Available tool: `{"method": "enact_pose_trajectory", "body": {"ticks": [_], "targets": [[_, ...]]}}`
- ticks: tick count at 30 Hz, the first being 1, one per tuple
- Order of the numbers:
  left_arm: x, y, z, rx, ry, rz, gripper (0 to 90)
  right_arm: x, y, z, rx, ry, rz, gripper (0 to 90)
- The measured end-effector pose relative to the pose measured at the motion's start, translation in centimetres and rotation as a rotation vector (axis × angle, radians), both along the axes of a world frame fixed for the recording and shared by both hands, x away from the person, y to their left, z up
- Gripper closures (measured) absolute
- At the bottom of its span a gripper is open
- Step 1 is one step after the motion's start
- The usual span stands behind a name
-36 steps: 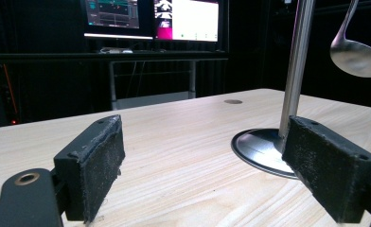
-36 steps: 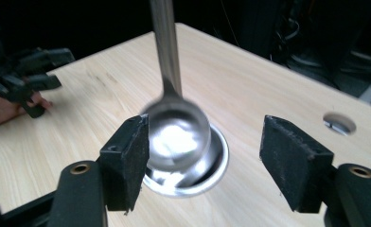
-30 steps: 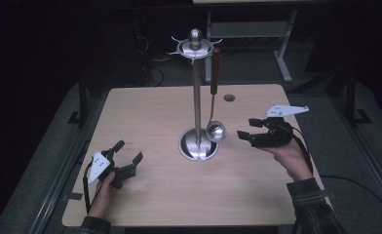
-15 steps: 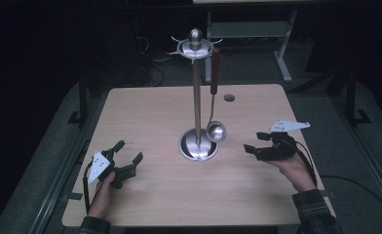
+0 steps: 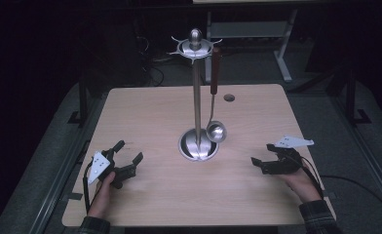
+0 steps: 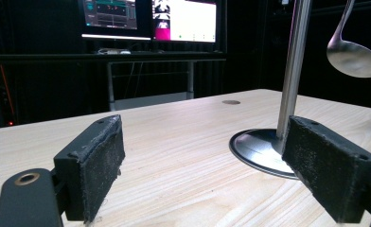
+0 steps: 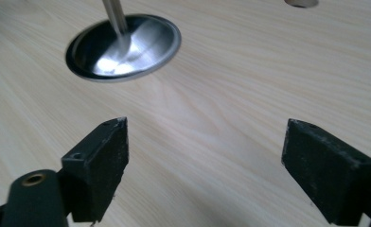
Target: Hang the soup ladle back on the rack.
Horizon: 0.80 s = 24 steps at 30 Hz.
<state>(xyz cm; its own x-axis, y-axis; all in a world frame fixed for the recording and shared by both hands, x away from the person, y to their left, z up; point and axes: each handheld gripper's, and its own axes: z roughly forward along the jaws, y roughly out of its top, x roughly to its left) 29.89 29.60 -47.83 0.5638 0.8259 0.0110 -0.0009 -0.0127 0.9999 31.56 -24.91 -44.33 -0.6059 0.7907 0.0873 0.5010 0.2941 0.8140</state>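
Observation:
A metal utensil stand (image 5: 197, 97) rises from a round base (image 5: 197, 146) in the middle of the wooden table. From a hook at its top hangs a ladle (image 5: 216, 131) with a dark handle, its bowl just above the base. My left gripper (image 5: 129, 150) rests open at the near left, pointing at the stand; its view shows the pole (image 6: 292, 66) and the ladle bowl (image 6: 356, 56) beyond its empty pads. My right gripper (image 5: 261, 153) sits low over the table at the near right. Its jaws have just been opening, with only bare wood between them (image 7: 205, 161).
A small round cable hole (image 5: 229, 98) lies in the tabletop behind the stand. The table's right edge (image 5: 315, 161) is close to my right hand. Lit monitors (image 6: 150, 19) stand on a desk beyond the table's far side.
My right gripper has sunk toward the tabletop and drawn back toward the near edge, away from the ladle, with its jaws spread wider. The left gripper has not moved.

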Motion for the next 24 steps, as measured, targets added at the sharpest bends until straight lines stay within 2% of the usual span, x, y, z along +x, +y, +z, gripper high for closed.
{"method": "enact_pose_trajectory", "body": {"ticks": [4,11,16,24], "targets": [[0.0,0.0,0.0,0.0,0.0,-0.001,13.3,-0.2,-0.5,-1.0,0.005,-0.005,-0.019,13.8],[0.0,0.0,0.0,0.002,0.0,-0.002,13.2,0.1,-0.7,-2.2,-0.021,-0.007,-0.038,13.6],[0.0,0.0,0.0,0.003,0.0,-0.002,13.3,0.2,-0.6,-2.5,-0.038,-0.002,-0.038,13.5],[0.0,0.0,0.0,0.003,0.0,-0.002,13.3,0.2,-0.6,-2.6,-0.036,0.004,-0.04,13.5]]}}
